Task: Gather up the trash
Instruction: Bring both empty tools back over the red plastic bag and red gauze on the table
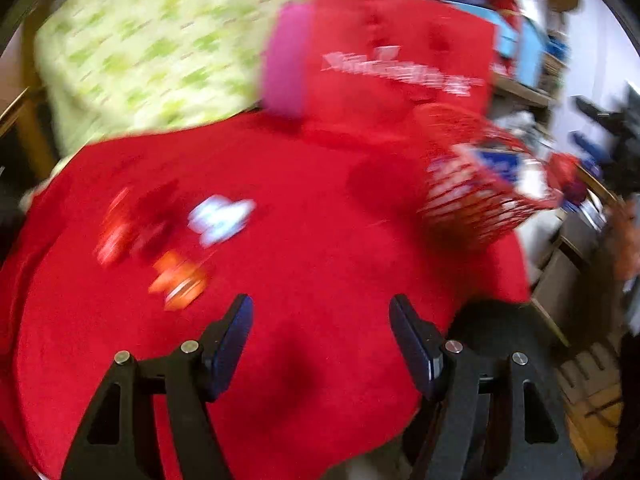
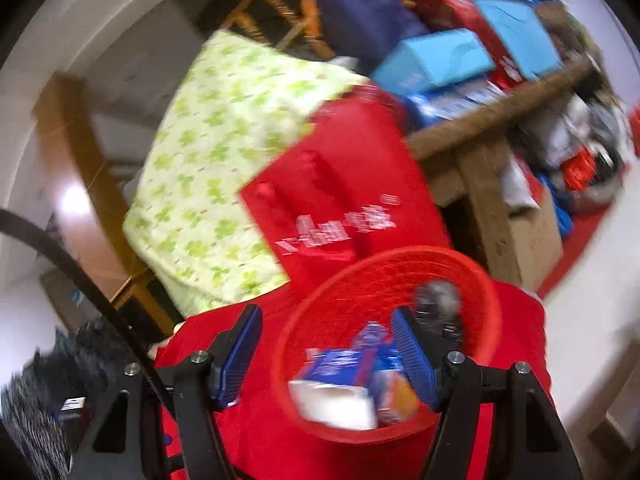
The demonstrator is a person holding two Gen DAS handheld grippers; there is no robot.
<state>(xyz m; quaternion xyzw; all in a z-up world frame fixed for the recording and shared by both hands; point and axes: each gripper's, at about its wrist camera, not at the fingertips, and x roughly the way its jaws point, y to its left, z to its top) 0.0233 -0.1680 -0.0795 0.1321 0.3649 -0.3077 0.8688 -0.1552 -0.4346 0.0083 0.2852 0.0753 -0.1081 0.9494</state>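
Both views are blurred by motion. In the left wrist view, several wrappers lie on the red cloth: a white and blue one, an orange one and a red one. My left gripper is open and empty above the cloth, right of the orange wrapper. A red mesh basket stands at the right with packets inside. In the right wrist view my right gripper is open and empty just above the same red basket, which holds a blue and white packet and other trash.
A red bag with white lettering stands behind the cloth, with a pink object beside it. A green-patterned quilt lies at the back left. Blue boxes and a cardboard box crowd the right.
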